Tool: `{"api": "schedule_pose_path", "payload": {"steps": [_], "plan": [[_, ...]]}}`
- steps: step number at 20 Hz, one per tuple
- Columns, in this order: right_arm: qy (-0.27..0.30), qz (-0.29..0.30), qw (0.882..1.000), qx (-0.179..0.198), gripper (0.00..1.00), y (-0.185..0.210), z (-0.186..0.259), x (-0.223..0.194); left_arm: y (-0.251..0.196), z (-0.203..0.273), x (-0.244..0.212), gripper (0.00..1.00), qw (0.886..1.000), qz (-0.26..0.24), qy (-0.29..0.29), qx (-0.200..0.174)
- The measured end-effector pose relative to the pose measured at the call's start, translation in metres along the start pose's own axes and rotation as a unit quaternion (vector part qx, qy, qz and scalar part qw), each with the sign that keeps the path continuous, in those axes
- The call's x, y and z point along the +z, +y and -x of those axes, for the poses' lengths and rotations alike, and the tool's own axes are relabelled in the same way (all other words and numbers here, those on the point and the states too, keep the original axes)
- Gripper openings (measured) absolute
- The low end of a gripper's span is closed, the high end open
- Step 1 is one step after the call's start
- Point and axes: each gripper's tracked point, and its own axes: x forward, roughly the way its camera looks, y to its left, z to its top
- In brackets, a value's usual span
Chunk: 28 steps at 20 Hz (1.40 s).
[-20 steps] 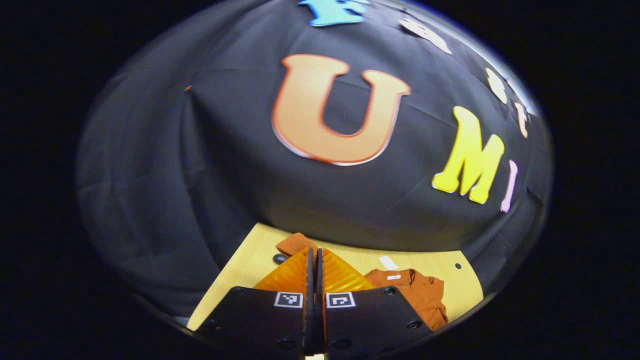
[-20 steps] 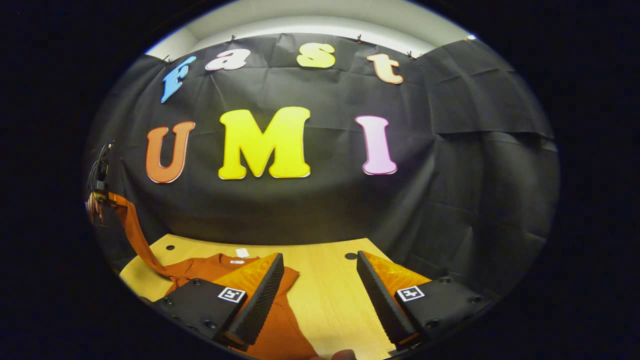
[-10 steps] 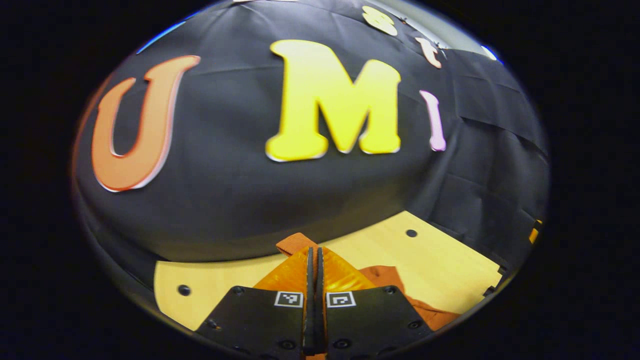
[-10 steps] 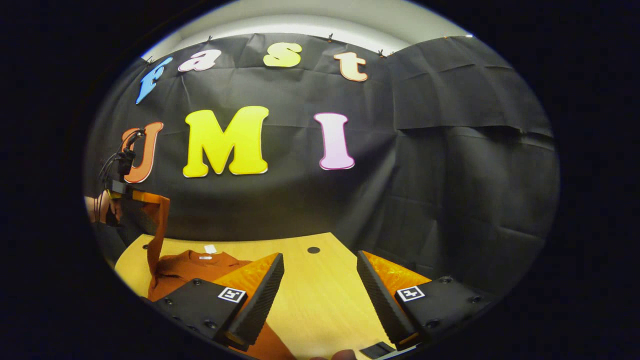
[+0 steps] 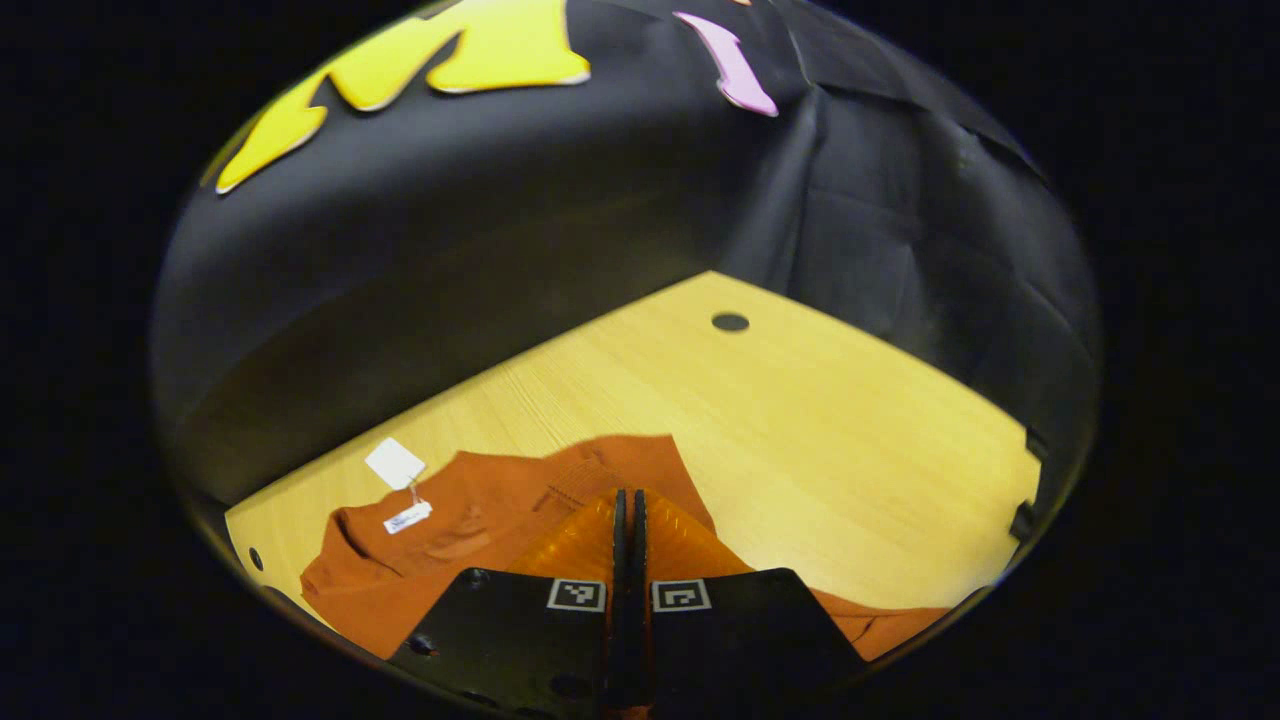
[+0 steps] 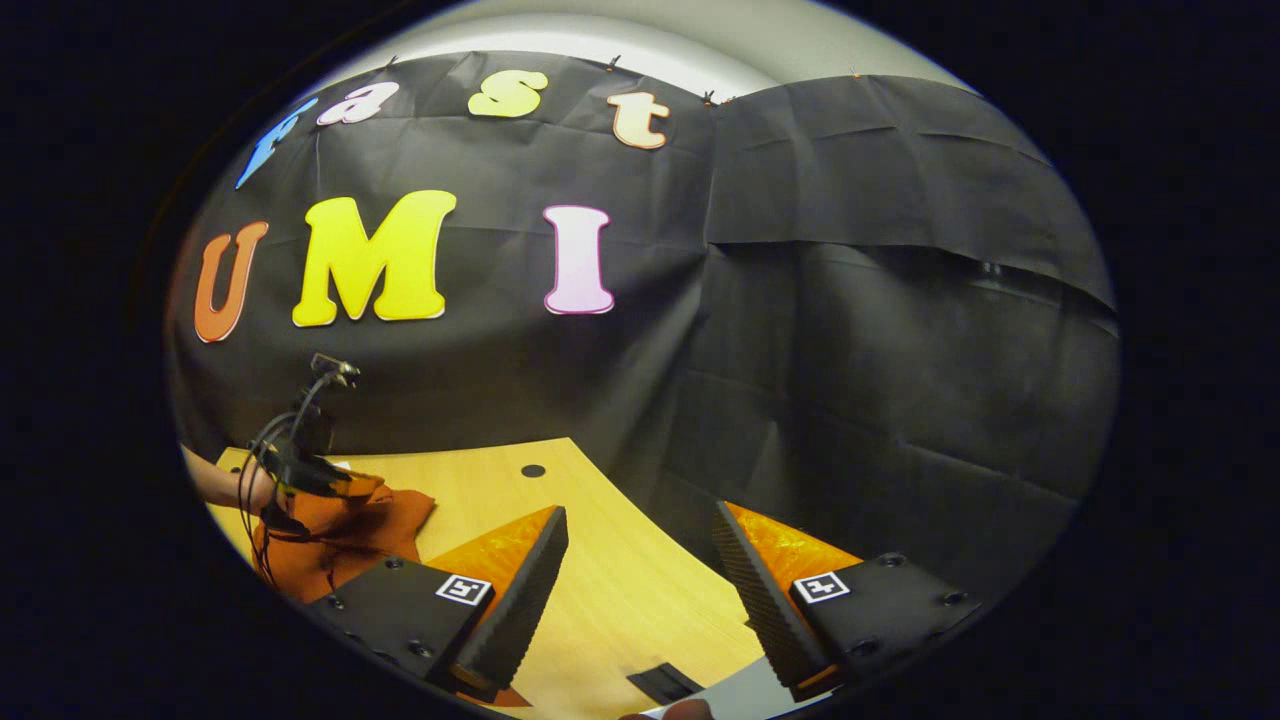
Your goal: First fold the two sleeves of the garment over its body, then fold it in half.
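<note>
Step in hand: first sleeve fold, judged; left gripper point(image 5: 627, 500), fingers pressed together pinching the sleeve point(image 5: 600, 470), low centre of its view.
Garment point(image 5: 470, 520): lower left, flat on the table point(image 5: 800, 420).
Next move: likely lay the sleeve down and let go.
Room: bare table runs right to the far edge.
Right gripper point(image 6: 640, 540): spread, holding nothing, bottom centre.

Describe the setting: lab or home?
Likely a staged recording booth, not a home: black cloth wall, bare wooden table with only an orange garment, left gripper trailing cables.
</note>
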Motion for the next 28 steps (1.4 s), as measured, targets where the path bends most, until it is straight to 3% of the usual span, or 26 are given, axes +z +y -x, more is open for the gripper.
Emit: {"api": "schedule_pose_path", "payload": {"steps": [4, 7, 10, 15, 19, 28], "plan": [[0.018, 0.003, 1.000, -0.012, 0.93, -0.012, 0.005, -0.012, -0.015, -0.021, -0.018, 0.05, 0.999, -0.013, 0.017, 0.025], [0.016, 0.008, 1.000, -0.003, 0.93, -0.006, 0.004, -0.010, -0.041, -0.019, -0.015, 0.13, 1.000, 0.009, 0.013, -0.006], [0.008, 0.012, 1.000, 0.019, 0.93, 0.011, -0.002, -0.003, -0.043, -0.006, 0.004, 0.99, 1.000, 0.015, -0.016, 0.007], [-0.024, 0.019, 0.996, 0.079, 0.94, 0.062, -0.011, 0.020, -0.019, 0.052, 0.042, 1.00, 0.992, 0.071, -0.095, 0.042], [-0.051, 0.027, 0.988, 0.140, 0.93, 0.114, -0.012, 0.040, 0.018, 0.125, 0.061, 0.99, 0.977, 0.120, -0.153, 0.089], [-0.152, 0.005, 0.950, 0.274, 0.93, 0.242, 0.013, 0.122, 0.099, 0.355, 0.095, 0.99, 0.915, 0.163, -0.297, 0.217]]}}
